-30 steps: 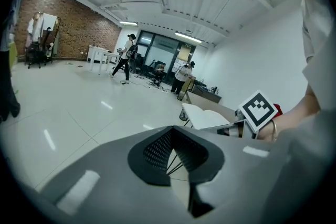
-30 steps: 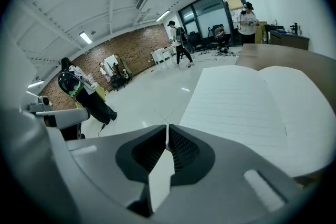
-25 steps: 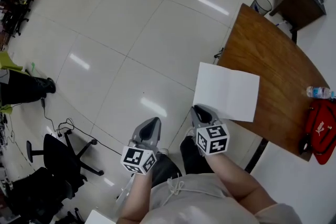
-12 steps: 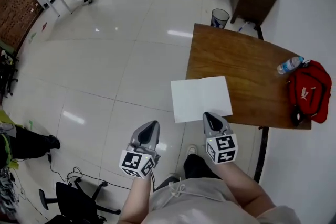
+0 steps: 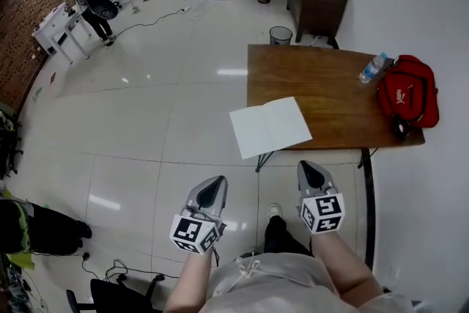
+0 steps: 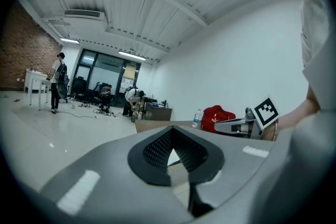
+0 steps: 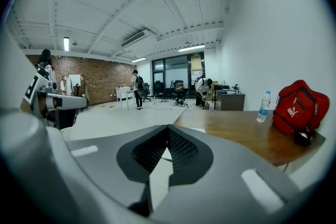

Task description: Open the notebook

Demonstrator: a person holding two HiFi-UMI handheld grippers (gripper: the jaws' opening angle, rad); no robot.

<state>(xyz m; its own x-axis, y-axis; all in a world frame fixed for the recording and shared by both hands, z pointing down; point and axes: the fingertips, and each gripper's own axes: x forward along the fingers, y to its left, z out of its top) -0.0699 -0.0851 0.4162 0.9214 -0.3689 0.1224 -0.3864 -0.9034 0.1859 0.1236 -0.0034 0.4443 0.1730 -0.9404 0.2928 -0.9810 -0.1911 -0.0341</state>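
Observation:
The notebook (image 5: 270, 127) lies open with blank white pages up, on the near left corner of the brown table (image 5: 330, 84); its left part hangs over the edge. My left gripper (image 5: 218, 182) is held over the floor, short of the table and left of the notebook, jaws together and holding nothing. My right gripper (image 5: 308, 167) floats just off the table's near edge, below the notebook, also shut and empty. In the left gripper view the jaw tips (image 6: 170, 130) meet; the right gripper view shows its tips (image 7: 168, 128) touching too.
A red bag (image 5: 409, 99) and a water bottle (image 5: 372, 67) sit at the table's right end. Behind it stand a waste bin (image 5: 280, 35) and a dark desk (image 5: 315, 7). People stand far off at the back left (image 5: 88, 0). Cables lie on the floor (image 5: 124, 271).
The view has swung round, so the table now lies straight ahead. Both grippers have drawn back; the right one, close to the notebook's near edge a second ago, is now clear of it.

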